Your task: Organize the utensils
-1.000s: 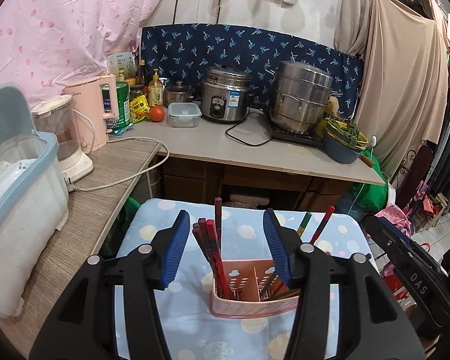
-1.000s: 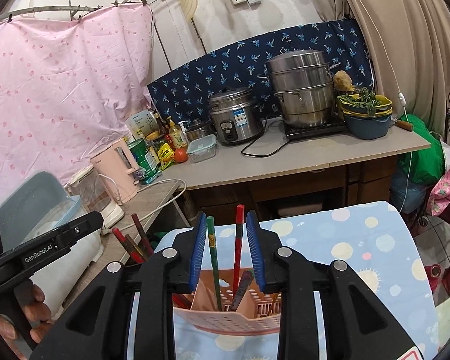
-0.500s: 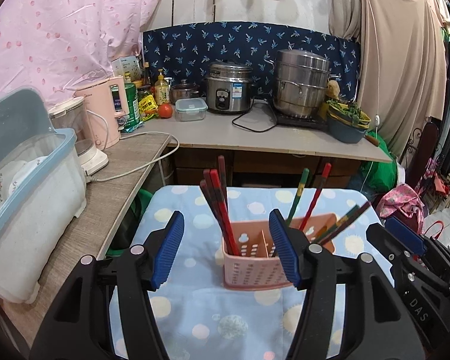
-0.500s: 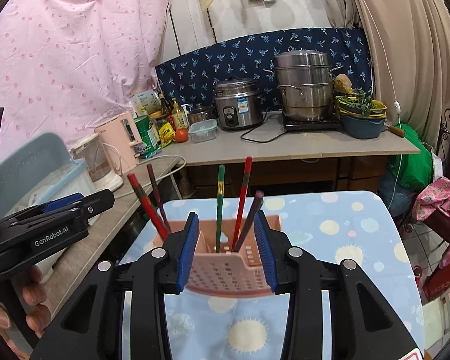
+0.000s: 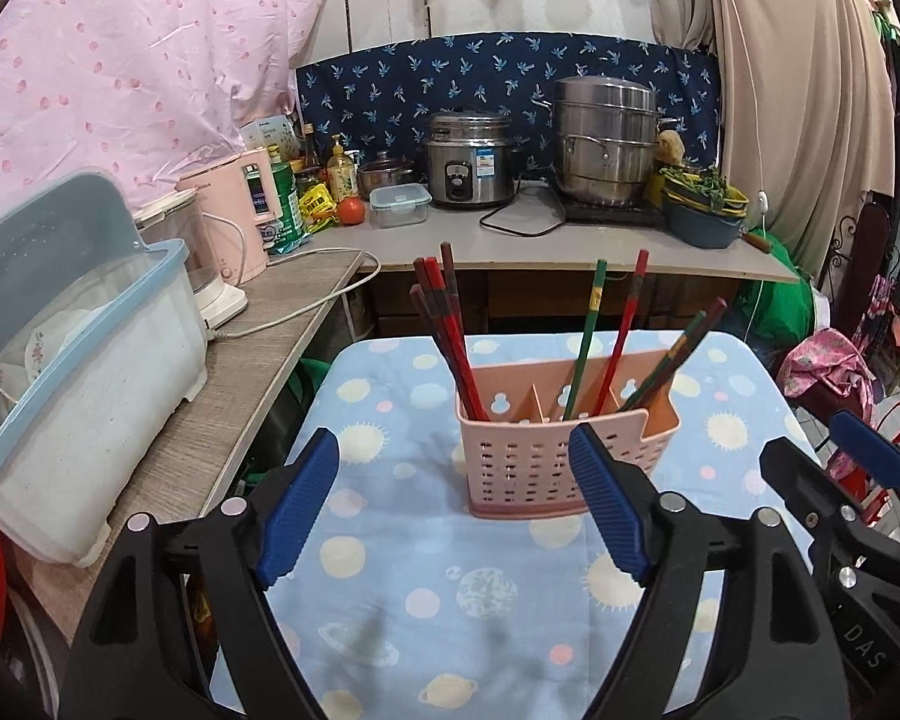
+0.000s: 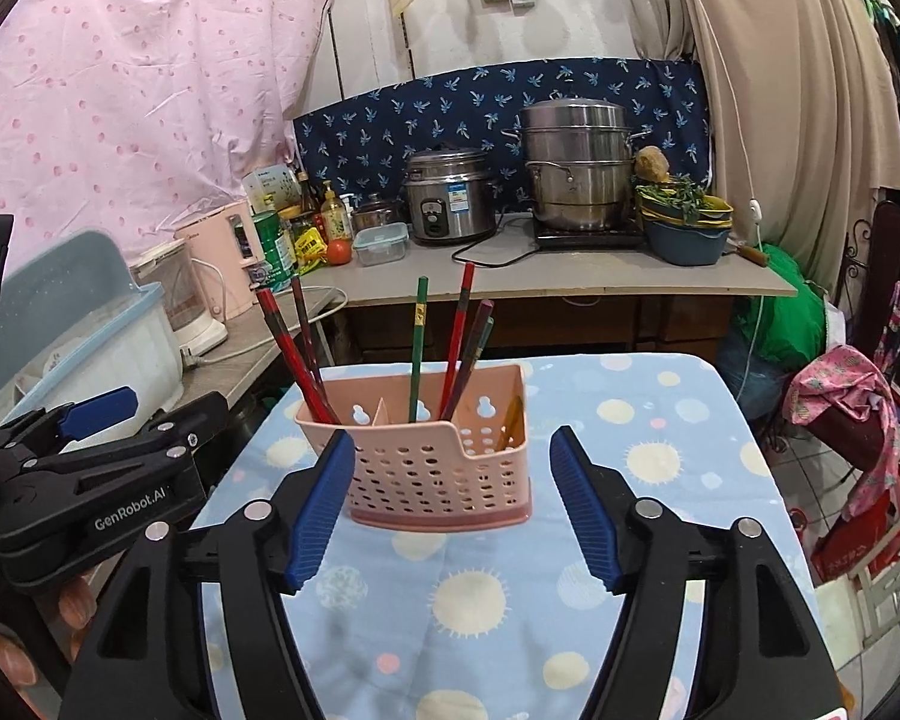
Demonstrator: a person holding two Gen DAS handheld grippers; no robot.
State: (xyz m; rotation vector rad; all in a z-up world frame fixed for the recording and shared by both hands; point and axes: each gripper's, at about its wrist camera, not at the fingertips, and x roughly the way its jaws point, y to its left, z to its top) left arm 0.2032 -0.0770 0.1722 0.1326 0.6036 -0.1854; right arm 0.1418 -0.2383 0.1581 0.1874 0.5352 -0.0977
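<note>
A pink perforated utensil basket (image 5: 528, 462) stands on the blue dotted table cloth (image 5: 390, 600); it also shows in the right wrist view (image 6: 438, 468). Red chopsticks (image 5: 450, 336) lean in its left compartment, and green and red chopsticks (image 5: 612, 336) stand in the middle and right ones. My left gripper (image 5: 453, 492) is open and empty, just short of the basket. My right gripper (image 6: 447, 492) is open and empty, in front of the basket. Each gripper shows at the edge of the other's view.
A wooden side counter (image 5: 222, 396) at the left carries a blue-lidded dish box (image 5: 72, 372) and a pink kettle (image 5: 234, 210). The back counter (image 5: 570, 240) holds a rice cooker (image 5: 468, 159), a steel steamer pot (image 5: 606, 141) and bowls.
Both grippers have pulled back from the basket and opened wider. The basket with the chopsticks now stands free on the cloth in front of them.
</note>
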